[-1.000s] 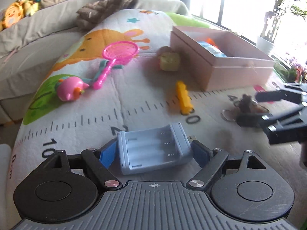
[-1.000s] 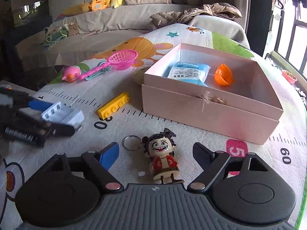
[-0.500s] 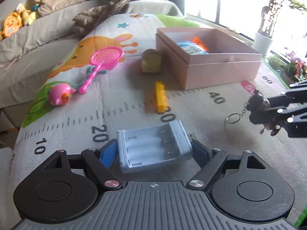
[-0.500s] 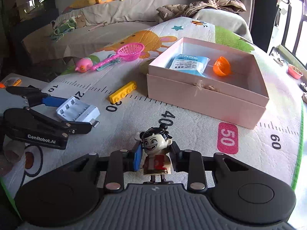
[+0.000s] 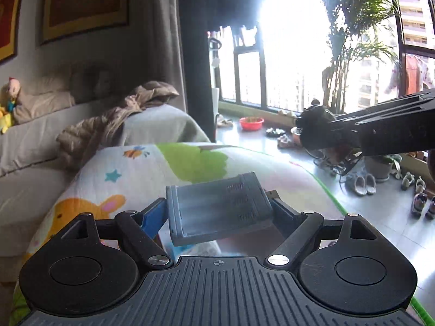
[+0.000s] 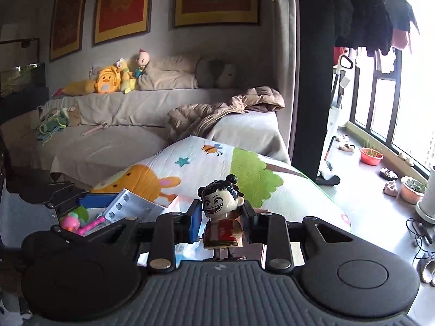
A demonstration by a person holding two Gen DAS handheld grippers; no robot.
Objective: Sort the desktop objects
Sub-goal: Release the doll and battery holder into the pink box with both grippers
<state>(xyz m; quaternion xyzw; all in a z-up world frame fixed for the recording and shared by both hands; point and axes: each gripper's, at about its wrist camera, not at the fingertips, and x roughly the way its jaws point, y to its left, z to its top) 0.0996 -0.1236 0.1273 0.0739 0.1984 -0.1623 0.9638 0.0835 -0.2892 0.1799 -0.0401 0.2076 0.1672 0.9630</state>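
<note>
My left gripper [image 5: 219, 209] holds a pale blue battery case [image 5: 217, 206] crosswise between its pads, raised above the cartoon play mat [image 5: 190, 163]; its jaws are opening slightly while the pads stay against the case. My right gripper [image 6: 222, 224] is shut on a small grinning figurine [image 6: 220, 206] with black hair buns and a red top, held upright in the air. In the left wrist view the right gripper reaches in from the right as a dark shape. In the right wrist view the battery case [image 6: 127, 209] shows at lower left.
A pink toy [image 6: 70, 221] lies on the mat low at the left. Behind the mat are a covered sofa [image 6: 122, 108] with plush toys and a brown jacket [image 6: 225, 111]. To the right are bright windows, floor, a red bowl [image 5: 251, 122], shoes and potted plants.
The right gripper closed on the figurine and lifted it off the mat. Both grippers rose and tipped upward, so the views now show the room. The left still carries the battery case.
</note>
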